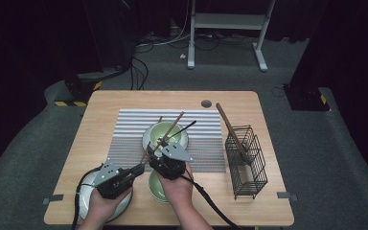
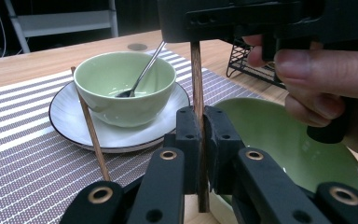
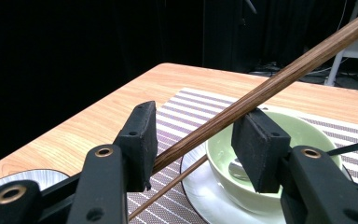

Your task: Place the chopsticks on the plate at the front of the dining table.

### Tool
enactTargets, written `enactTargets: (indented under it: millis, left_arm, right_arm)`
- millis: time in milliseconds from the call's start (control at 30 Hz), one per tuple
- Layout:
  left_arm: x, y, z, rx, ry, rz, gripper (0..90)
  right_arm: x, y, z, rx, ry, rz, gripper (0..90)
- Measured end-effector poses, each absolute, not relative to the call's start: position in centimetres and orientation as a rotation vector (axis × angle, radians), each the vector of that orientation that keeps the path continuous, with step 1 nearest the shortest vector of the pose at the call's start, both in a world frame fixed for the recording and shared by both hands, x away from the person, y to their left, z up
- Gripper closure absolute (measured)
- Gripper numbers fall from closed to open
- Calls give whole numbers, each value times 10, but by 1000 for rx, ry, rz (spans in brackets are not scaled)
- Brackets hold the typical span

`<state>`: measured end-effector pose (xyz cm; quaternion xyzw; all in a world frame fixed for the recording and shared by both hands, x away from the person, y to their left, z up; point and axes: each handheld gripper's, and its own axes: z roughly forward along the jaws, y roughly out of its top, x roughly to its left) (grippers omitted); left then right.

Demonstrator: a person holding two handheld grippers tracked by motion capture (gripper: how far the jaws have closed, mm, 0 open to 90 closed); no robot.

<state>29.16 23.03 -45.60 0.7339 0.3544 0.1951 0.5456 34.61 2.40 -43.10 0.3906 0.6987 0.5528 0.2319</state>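
Gripping one chopstick [image 2: 196,79], left tongs [image 2: 201,140] clenched, right tongs [image 3: 193,140] released around it, hands side by side.

Three cameras covering one wooden table [image 1: 105,110], one from overhead and two at tabletop level.

The high view is looking forward and down from above the near edge, taking in the whole table. Each gripper view is sitting low and close behind its own jaws, and both are framing the green bowl [image 2: 123,86] [image 3: 303,140] on its white plate [image 2: 70,123] [image 3: 205,193], seen at centre frame from above.
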Motion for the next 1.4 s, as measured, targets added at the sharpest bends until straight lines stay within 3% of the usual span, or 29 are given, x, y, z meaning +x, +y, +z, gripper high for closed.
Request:
enactTargets:
  millis: [800, 1400]
  left_arm:
    - [298, 240, -459, 1712, 909, 511, 848]
    - [297, 234, -452, 1735, 961, 566, 846]
  right_arm:
    - [339, 10, -417, 1025, 1920, 1517, 462]
    - [328, -57, -426, 1053, 1860, 1383, 506]
